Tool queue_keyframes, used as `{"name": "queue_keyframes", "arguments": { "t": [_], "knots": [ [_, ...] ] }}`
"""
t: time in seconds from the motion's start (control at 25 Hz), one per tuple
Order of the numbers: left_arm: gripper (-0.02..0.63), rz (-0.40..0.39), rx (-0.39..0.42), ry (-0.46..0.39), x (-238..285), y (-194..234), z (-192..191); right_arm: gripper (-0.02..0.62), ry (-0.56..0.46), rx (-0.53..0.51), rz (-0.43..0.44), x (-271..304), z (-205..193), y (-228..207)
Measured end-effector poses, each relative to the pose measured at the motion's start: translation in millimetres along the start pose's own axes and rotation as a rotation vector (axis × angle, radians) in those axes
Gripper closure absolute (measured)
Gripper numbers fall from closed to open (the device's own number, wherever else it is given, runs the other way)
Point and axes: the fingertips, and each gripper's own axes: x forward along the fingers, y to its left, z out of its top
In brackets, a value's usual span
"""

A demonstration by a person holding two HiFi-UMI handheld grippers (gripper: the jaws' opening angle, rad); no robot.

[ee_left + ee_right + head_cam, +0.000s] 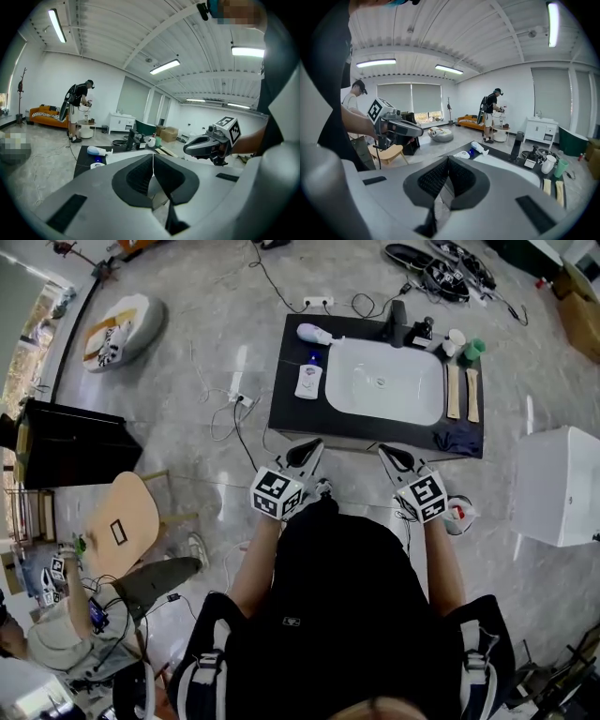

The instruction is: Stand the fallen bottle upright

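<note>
Jaws together, near countertop edge

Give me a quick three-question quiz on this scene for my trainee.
1. True or false: the white bottle lies on its side on the black counter, left of the faucet.
2. What do the left gripper and right gripper hold? A) the bottle B) a cup C) nothing
3. In the head view, which side of the sink is the green cup on?
Key: 1 true; 2 C, both shut and empty; 3 right.
</note>
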Motion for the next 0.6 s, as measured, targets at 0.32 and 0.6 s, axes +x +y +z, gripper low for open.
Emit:
{"name": "queue_keyframes", "arguments": {
  "t": [0.32,0.6],
  "knots": [
    [0.591,-0.092,0.027,0.040,17.3,44.2,11.9,0.535,-0.010,0.026,-0.052,55.0,28.0,-16.7],
    [0.591,-0.097,0.014,0.056,22.0,78.8,15.1,0.535,0.002,0.049,-0.057,83.3,35.5,-24.5]
  ]
}}
